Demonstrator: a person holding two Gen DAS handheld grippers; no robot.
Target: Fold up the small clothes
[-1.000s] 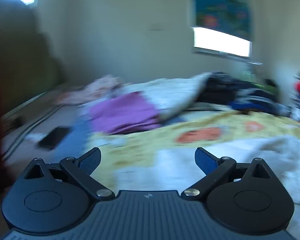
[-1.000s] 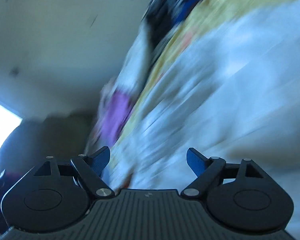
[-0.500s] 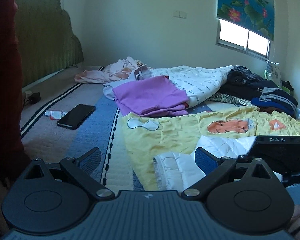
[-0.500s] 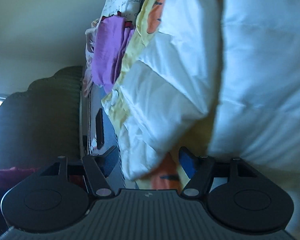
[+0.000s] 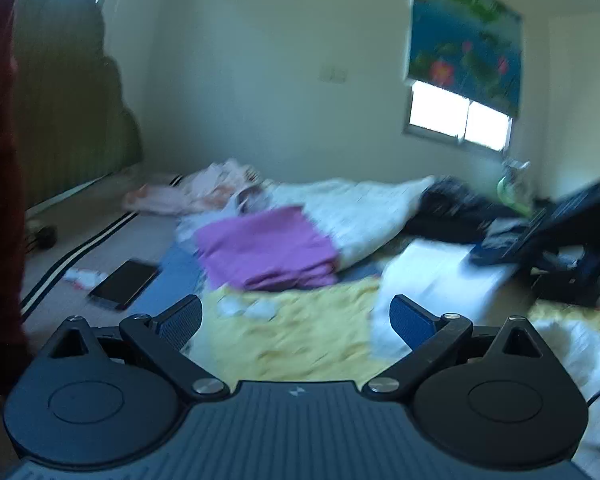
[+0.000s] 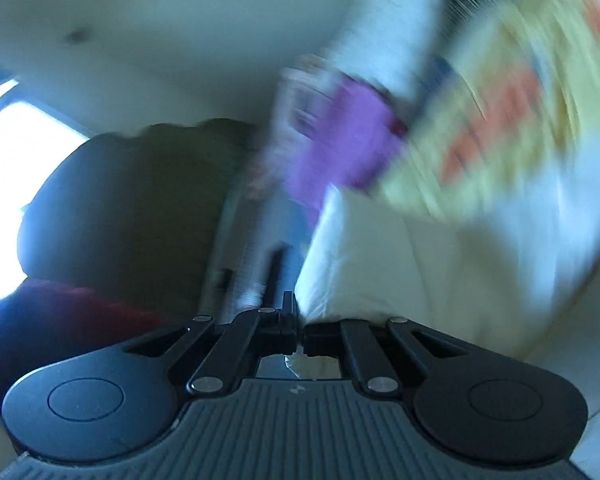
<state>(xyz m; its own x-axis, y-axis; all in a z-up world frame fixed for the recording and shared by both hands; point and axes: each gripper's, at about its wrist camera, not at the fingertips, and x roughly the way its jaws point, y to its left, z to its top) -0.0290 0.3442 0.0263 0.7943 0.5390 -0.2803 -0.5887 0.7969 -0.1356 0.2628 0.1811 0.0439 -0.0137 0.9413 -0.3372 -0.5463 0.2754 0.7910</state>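
Note:
A small white garment [image 5: 436,280] hangs lifted over a yellow garment [image 5: 300,332] with orange prints on the bed. My right gripper [image 6: 301,334] is shut on the white garment's edge [image 6: 400,264], which drapes to the right of its closed jaws. In the left wrist view the right gripper [image 5: 496,258] holds the cloth up at the right. My left gripper [image 5: 296,318] is open and empty, above the yellow garment and left of the white one. Both views are blurred.
A folded purple garment [image 5: 268,248] lies beyond the yellow one, with a white printed cloth [image 5: 360,208], pink clothes [image 5: 204,192] and dark clothes [image 5: 460,212] behind. A black phone [image 5: 124,284] lies on the striped mat at left. A dark green sofa back [image 5: 68,128] stands at left.
My right gripper has shut on the white garment's edge and lifted it up and to the right. My left gripper stays open and has swung slightly.

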